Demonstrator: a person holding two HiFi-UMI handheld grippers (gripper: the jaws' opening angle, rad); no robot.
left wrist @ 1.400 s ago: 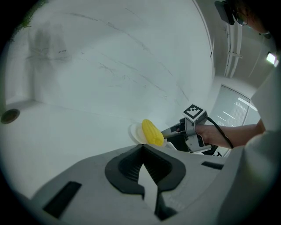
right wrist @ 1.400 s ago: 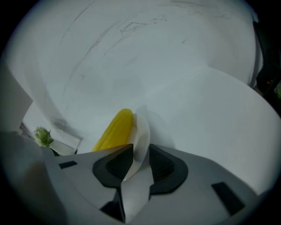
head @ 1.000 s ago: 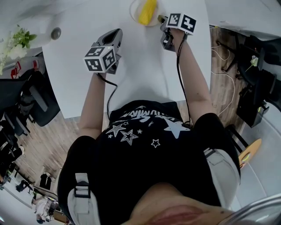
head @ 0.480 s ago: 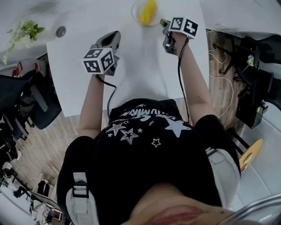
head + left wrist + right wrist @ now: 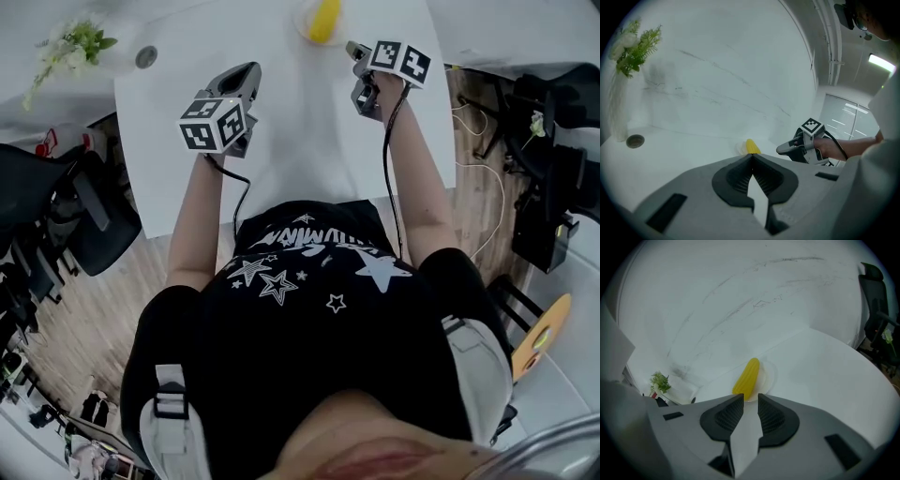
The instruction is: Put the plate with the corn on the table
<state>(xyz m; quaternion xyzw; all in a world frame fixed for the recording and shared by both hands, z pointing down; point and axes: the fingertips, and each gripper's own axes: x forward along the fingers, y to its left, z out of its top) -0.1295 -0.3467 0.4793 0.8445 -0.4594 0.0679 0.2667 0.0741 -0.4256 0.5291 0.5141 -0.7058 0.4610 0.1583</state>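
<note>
Right gripper view: tapered corn (image 5: pixel 746 378), rnd plate (image 5: pixel 765 376).

1. The right gripper (image 5: pixel 750 398) has drawn back from the rim of the plate (image 5: pixel 768 376), and a strip of bare table (image 5: pixel 281 159) now shows between them.
2. Its jaws have just been closing a little, with nothing between them.
3. The left gripper (image 5: pixel 751 157) has eased back towards the person.
4. In the head view, the plate and corn (image 5: pixel 324 19) have slid to the top edge, and the flowers (image 5: pixel 80 42) have shifted right.
</note>
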